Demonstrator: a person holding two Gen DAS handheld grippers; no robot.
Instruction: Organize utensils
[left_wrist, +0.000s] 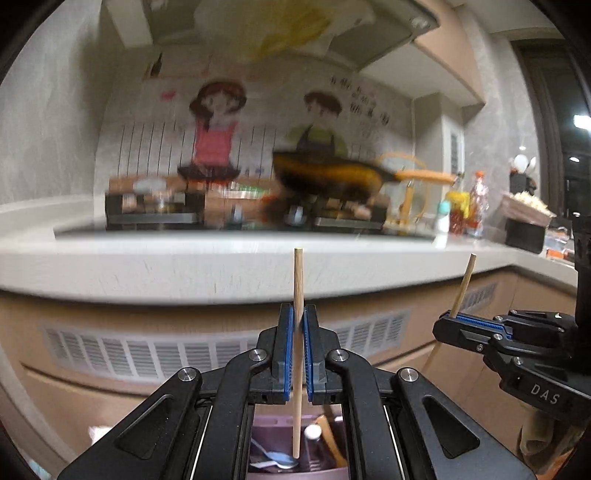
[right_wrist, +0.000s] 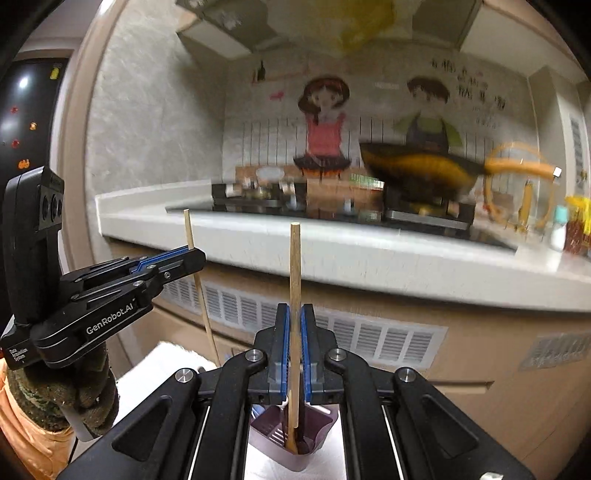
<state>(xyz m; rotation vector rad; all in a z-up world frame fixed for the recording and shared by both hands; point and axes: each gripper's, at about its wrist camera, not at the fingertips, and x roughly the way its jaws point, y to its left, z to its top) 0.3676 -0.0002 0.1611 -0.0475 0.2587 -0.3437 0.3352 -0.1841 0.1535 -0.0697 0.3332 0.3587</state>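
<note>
My left gripper (left_wrist: 298, 314) is shut on a wooden chopstick (left_wrist: 297, 273) held upright, its lower end over a mauve utensil holder (left_wrist: 325, 473) below. The holder has a spoon (left_wrist: 282, 459) and a wooden utensil in it. My right gripper (right_wrist: 294, 312) is shut on a second upright chopstick (right_wrist: 294, 266), its lower end inside the same holder (right_wrist: 321, 424). Each gripper shows in the other's view: the right gripper (left_wrist: 448, 318) at the right, the left gripper (right_wrist: 195, 254) at the left.
A pale kitchen counter (left_wrist: 184, 266) runs ahead with a gas hob (left_wrist: 155, 214) and a dark wok (left_wrist: 328, 173) on it. Bottles (left_wrist: 476, 206) stand at the right. Cabinet fronts with vent grilles (left_wrist: 147, 350) lie below. A white surface (right_wrist: 155, 373) bears the holder.
</note>
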